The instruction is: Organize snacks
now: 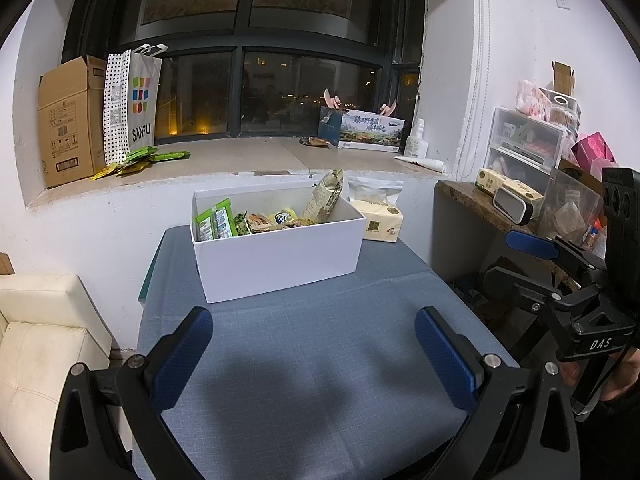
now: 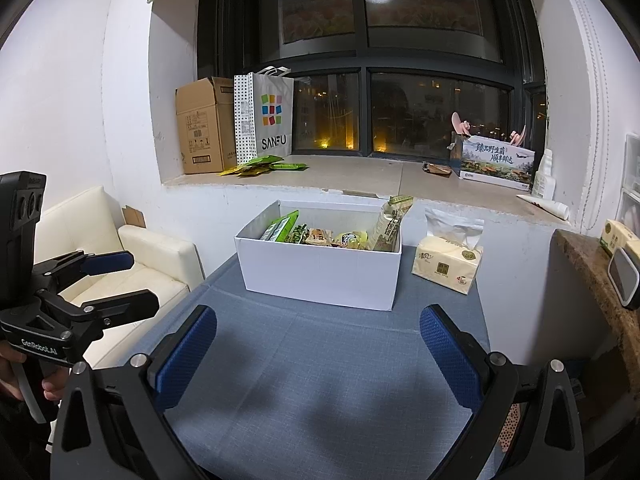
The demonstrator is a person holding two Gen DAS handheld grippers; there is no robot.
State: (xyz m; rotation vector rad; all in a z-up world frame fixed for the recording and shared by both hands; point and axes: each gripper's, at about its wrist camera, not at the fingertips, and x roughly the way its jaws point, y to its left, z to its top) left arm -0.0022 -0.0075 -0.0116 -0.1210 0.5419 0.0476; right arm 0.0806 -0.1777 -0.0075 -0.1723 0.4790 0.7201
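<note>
A white box [image 1: 280, 256] [image 2: 320, 272] stands at the far end of the blue-grey table [image 1: 320, 360] [image 2: 320, 380]. It holds several snack packets [image 1: 256, 220] [image 2: 320, 236], with a tall pale bag [image 1: 326, 196] [image 2: 390, 220] leaning at its right end. My left gripper [image 1: 314, 356] is open and empty, low over the table in front of the box. My right gripper [image 2: 318, 356] is open and empty, also in front of the box. Each gripper shows at the edge of the other's view [image 1: 536, 264] [image 2: 116, 280].
A tissue pack [image 1: 382, 220] [image 2: 448, 264] lies right of the box. On the window sill are green packets [image 1: 140, 160] [image 2: 264, 166], a cardboard carton [image 1: 68, 120], a SANFU bag [image 1: 134, 104] and a printed box [image 1: 370, 132]. A cream sofa [image 1: 36, 340] is left; a cluttered counter [image 1: 520, 200] is right.
</note>
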